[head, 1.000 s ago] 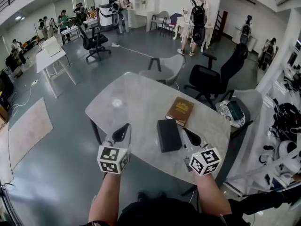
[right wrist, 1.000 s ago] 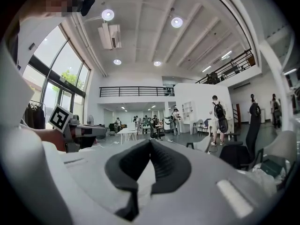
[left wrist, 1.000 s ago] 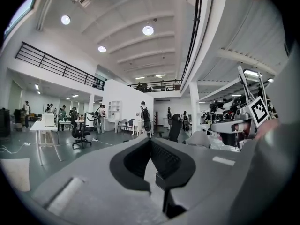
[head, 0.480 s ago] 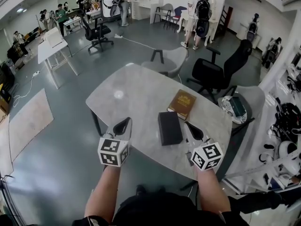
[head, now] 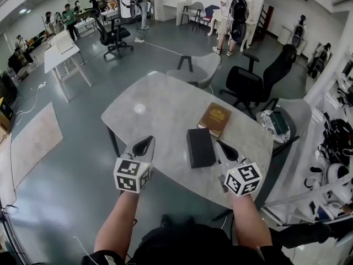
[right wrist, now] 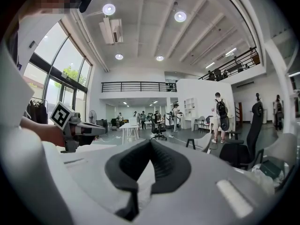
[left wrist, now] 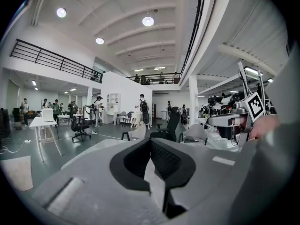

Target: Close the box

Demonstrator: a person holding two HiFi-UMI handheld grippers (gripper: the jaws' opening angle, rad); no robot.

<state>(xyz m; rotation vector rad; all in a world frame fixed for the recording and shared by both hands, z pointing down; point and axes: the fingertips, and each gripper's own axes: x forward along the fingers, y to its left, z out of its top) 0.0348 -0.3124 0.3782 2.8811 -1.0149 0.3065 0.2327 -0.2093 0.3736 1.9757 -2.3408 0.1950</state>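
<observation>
The flat black rectangular box lies on the pale grey stone-look table, between the 2 grippers. A brown book-shaped thing lies just beside its far end. The left gripper and the right gripper are both closed tight and hold nothing.

I get even, bright indoor light: round ceiling lamps at 12 o'clock in both gripper views, plus daylight through tall windows at 9 o'clock in the right one. The head view shows a pale glare spot on the table and only soft shadows. Fisheye bending grows toward every rim, the gripper views' corners go black, and the left gripper looks soft up close.
</observation>
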